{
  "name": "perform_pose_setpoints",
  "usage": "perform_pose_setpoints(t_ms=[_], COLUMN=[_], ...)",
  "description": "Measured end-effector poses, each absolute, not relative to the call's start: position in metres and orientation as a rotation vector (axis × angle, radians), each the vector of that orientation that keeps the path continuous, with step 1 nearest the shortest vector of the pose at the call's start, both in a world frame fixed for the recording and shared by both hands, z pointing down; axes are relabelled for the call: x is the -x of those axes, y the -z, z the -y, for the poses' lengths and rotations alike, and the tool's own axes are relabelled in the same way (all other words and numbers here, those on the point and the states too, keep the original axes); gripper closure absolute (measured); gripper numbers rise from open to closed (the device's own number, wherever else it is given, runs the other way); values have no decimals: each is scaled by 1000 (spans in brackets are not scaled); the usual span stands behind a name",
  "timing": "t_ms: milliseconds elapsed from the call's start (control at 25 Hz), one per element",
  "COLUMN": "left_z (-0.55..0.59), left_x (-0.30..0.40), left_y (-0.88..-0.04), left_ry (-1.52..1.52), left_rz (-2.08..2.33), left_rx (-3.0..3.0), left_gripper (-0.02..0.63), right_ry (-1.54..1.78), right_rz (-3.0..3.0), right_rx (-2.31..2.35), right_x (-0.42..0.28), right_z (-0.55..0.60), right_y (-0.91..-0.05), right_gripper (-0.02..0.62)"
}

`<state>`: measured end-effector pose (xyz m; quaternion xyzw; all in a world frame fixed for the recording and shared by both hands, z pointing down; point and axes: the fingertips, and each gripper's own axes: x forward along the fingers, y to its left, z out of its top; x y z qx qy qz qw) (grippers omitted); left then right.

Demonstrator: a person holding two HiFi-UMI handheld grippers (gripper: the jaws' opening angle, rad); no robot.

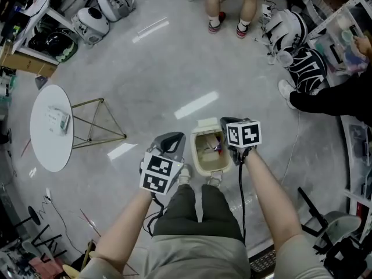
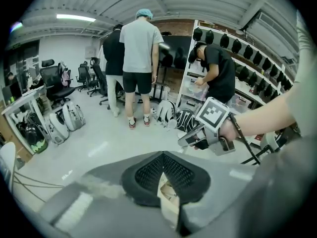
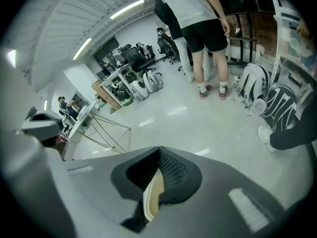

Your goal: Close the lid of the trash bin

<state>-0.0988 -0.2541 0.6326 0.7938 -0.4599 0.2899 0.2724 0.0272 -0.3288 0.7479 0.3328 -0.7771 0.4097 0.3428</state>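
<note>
Left gripper [image 2: 163, 156], right gripper [image 3: 159, 150] (fingers [image 3: 174, 170] pinching) hold bin [image 1: 196, 156].

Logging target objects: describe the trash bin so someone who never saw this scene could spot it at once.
On the pale grey floor, look ahead of the person's shoes, between the left gripper and right gripper. The trash bin is the small cream box there, open-topped, rubbish showing inside. Unlike the round white table at left, it is boxy and gripped on both sides.
</note>
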Motion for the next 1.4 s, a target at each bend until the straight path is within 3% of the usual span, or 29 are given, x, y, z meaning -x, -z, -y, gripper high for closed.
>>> perform_pose_setpoints(t_ms=[480,840,1400], left_z=[216,153,101], left_x=[97,69,68], left_y=[-684,-760,-855], left_ry=[-825,-907,-938], left_rz=[1140,968,875], left_rx=[-2032,-1945,-1826], left_gripper=[603,603,603], right_ry=[-1264,-1376,-1231], right_rz=[1861,1726,1642], right_rx=[-860,-832,-729], right_x=[-58,-80,-93], right_z=[235,154,115], right_y=[-779,-849,-968], right_gripper=[592,592,592])
